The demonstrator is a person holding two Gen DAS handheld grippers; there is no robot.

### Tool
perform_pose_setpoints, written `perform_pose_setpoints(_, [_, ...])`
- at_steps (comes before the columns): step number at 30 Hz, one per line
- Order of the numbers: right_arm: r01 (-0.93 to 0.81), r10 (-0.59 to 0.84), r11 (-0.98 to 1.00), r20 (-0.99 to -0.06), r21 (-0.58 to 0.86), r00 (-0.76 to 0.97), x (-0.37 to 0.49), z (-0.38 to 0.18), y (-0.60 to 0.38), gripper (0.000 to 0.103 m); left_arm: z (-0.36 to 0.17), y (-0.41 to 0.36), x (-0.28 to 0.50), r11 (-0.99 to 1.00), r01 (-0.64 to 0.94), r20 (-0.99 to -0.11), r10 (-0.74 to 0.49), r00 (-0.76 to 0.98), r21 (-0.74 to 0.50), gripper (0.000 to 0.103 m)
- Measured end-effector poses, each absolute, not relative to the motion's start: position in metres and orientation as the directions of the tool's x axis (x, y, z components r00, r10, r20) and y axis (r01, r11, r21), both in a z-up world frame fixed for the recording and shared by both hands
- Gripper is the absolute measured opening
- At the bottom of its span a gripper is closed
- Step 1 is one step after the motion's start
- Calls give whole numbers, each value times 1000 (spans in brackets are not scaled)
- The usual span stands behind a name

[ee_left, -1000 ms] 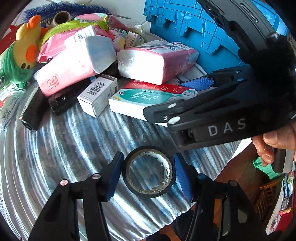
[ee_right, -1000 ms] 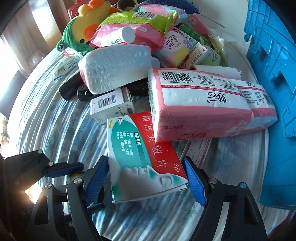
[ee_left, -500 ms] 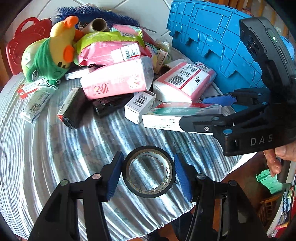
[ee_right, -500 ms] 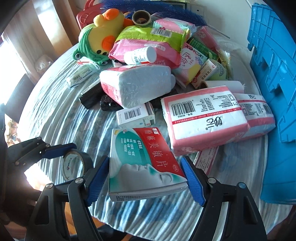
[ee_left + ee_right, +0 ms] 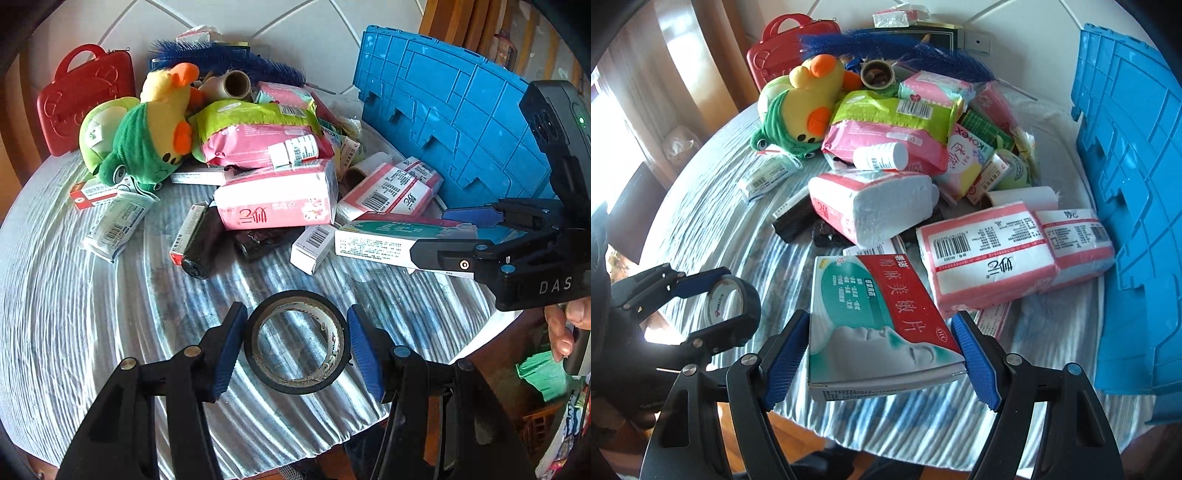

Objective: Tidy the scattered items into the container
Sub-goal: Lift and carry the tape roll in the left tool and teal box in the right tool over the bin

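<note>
Nearest, the left gripper (image 5: 295, 345) has its fingers (image 5: 229, 347) clamped across a roll of black tape (image 5: 295, 341): light, stiff, best gripped across its rim. At three o'clock the right gripper (image 5: 882, 354) spans a flat medicine box (image 5: 875, 325) by its long edges; light card, crushable. Both hang above the surface (image 5: 74, 314). Farther, at two o'clock, stands the blue crate (image 5: 443, 122).

Between my left fingers (image 5: 360, 350) sits the tape roll (image 5: 295, 341), above the worktop (image 5: 74, 314). My right fingers (image 5: 975, 356) flank the medicine box (image 5: 875, 325). Behind it lies the heap: tissue packs (image 5: 993, 266), plush duck (image 5: 801, 107). The crate (image 5: 1134, 184) stands right.
</note>
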State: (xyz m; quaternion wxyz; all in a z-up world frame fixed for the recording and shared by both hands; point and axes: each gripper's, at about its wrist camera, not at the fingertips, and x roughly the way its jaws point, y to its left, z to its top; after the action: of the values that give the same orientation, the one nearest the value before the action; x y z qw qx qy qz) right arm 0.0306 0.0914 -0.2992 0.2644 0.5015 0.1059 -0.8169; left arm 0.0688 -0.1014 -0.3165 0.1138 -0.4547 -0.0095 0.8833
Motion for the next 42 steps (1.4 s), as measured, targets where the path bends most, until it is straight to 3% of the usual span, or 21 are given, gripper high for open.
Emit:
perform_pose_setpoints(21, [495, -362, -865, -791, 87, -493, 47, -169, 79, 78, -171, -148, 55, -986, -127, -709, 164, -685, -106, 55])
perform_pose_setpoints(42, [516, -452, -846, -690, 133, -565, 18, -70, 122, 78, -65, -116, 13, -995, -24, -685, 85, -724, -97, 55])
